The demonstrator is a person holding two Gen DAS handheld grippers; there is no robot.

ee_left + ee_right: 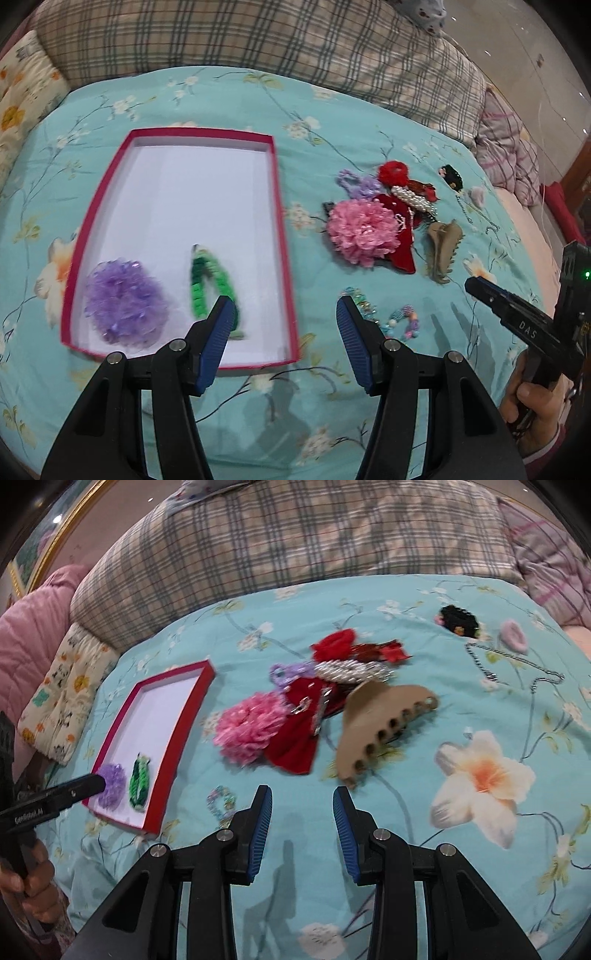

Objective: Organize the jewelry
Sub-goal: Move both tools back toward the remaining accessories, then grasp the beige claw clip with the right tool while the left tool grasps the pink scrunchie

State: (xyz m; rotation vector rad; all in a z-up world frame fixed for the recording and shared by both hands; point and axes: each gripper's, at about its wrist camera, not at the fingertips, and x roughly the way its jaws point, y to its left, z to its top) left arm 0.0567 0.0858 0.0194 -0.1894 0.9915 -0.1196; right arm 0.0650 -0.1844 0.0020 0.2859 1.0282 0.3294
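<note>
Nearest in the left wrist view: left gripper [285,314], black arms w/ blue ribbed pads, jaws spread, nothing between them, over the near right corner of the shallow red-rimmed white-floored box [286,236]. Right gripper [302,800] also parted w/ a narrower gap, empty, above bare teal floral bedspread [406,830].

Just beyond the left pads, inside the box's near end: fluffy purple scrunchie [125,304] at left, green woven band [207,284] beside it; the rest of the box floor is bare white. Outside the box, near its right wall, a small pastel bead bracelet [402,323] lies on the spread.

Mid distance, right of the box, a pile: pink ruffled flower clip [360,230] touching a red velvet bow [295,746], tan plastic claw clip [384,723] to its right. Behind those, a pearl barrette [351,670], lilac crochet piece [356,182], red fuzzy scrunchie [332,642].

Farther right, apart from the pile: silver chain [517,664], black hair tie w/ small flowers [458,622], pale pink tie [513,635]. Farthest back: plaid quilt [295,546].
</note>
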